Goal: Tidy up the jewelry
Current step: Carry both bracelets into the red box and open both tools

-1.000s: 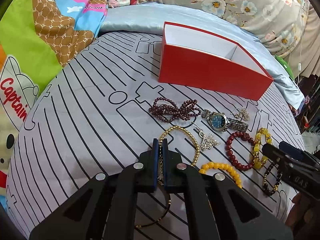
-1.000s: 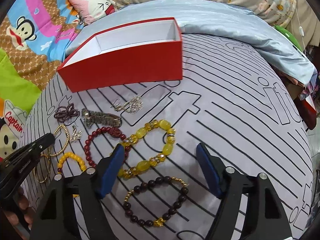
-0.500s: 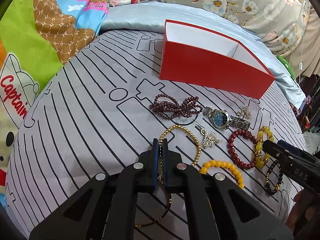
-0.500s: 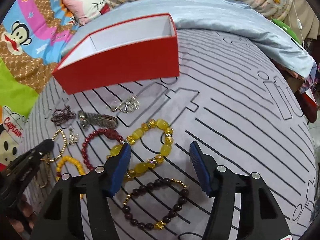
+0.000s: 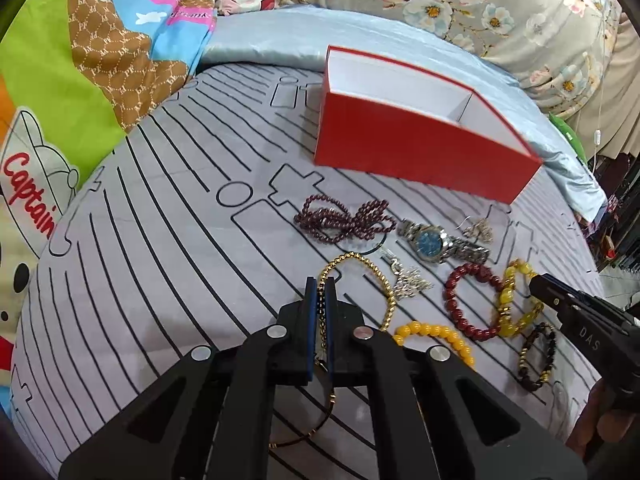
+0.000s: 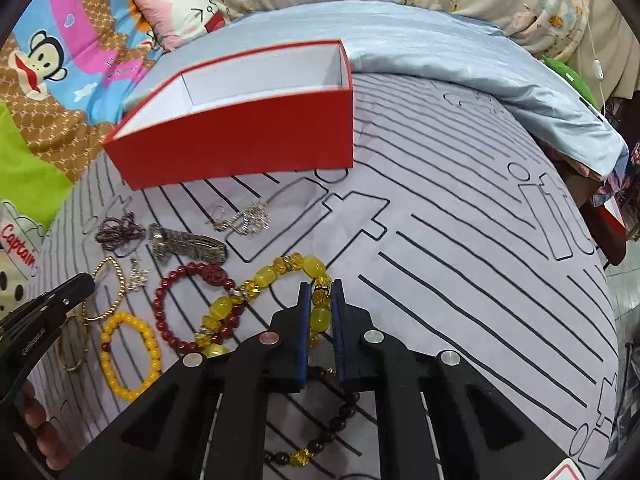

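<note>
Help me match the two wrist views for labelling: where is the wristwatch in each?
Left wrist: wristwatch, right of centre, blue dial up, below the red box.
Right wrist: wristwatch, left of centre, seen edge-on.
Shared landmark: the red box, just behind it in both.

Red box point(image 5: 416, 148): matt card outside, plain white paper-like lining. Grey lined bedcover point(image 5: 168, 264): soft matt cloth. Pale blue sheet point(image 6: 440, 56) at the far side: satiny, slight sheen. Watch point(image 5: 440, 242): shiny silver metal band, glossy blue face. Gold bead bracelet point(image 5: 360, 276): bright metallic. Yellow bracelet point(image 6: 276, 292): glossy, translucent beads. Red bead bracelet point(image 5: 468, 300): smooth, polished. Both grippers: matt black plastic, blue pads point(image 5: 310, 320).
</note>
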`<act>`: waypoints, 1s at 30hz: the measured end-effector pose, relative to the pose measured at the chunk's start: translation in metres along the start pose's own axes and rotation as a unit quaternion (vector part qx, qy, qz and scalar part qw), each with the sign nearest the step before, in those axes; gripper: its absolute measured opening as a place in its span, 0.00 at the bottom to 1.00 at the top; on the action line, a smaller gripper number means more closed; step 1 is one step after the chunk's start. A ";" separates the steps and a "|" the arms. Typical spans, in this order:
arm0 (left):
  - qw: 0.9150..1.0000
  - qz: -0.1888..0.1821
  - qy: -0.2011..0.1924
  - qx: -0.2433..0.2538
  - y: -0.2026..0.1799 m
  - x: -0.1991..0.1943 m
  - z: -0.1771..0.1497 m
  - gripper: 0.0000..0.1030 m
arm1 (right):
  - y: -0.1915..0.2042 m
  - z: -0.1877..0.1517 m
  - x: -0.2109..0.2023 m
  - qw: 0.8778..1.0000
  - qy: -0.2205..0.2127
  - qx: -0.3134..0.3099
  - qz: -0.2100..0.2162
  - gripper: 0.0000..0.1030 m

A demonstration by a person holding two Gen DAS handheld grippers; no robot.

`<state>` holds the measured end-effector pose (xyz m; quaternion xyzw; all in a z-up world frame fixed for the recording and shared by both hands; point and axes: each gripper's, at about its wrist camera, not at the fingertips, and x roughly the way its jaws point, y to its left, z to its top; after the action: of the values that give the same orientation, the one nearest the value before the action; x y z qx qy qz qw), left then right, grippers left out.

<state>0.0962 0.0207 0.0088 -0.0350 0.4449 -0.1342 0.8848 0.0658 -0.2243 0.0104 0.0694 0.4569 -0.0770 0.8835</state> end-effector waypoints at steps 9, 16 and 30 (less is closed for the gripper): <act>0.999 -0.030 -0.026 -0.001 -0.009 -0.038 0.014 0.03 | 0.002 0.016 -0.046 0.998 -0.042 0.002 0.036 0.09; 0.997 -0.051 -0.054 0.024 -0.027 -0.071 0.042 0.03 | 0.007 0.041 -0.082 0.995 -0.075 -0.018 0.055 0.09; 0.989 -0.058 -0.114 0.081 -0.063 -0.053 0.146 0.03 | 0.023 0.161 -0.084 0.987 -0.130 -0.042 0.091 0.09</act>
<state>0.1696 -0.0341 0.1488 -0.0042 0.3264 -0.2163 0.9201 0.1505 -0.2266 0.1724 0.0628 0.3331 0.0143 0.9407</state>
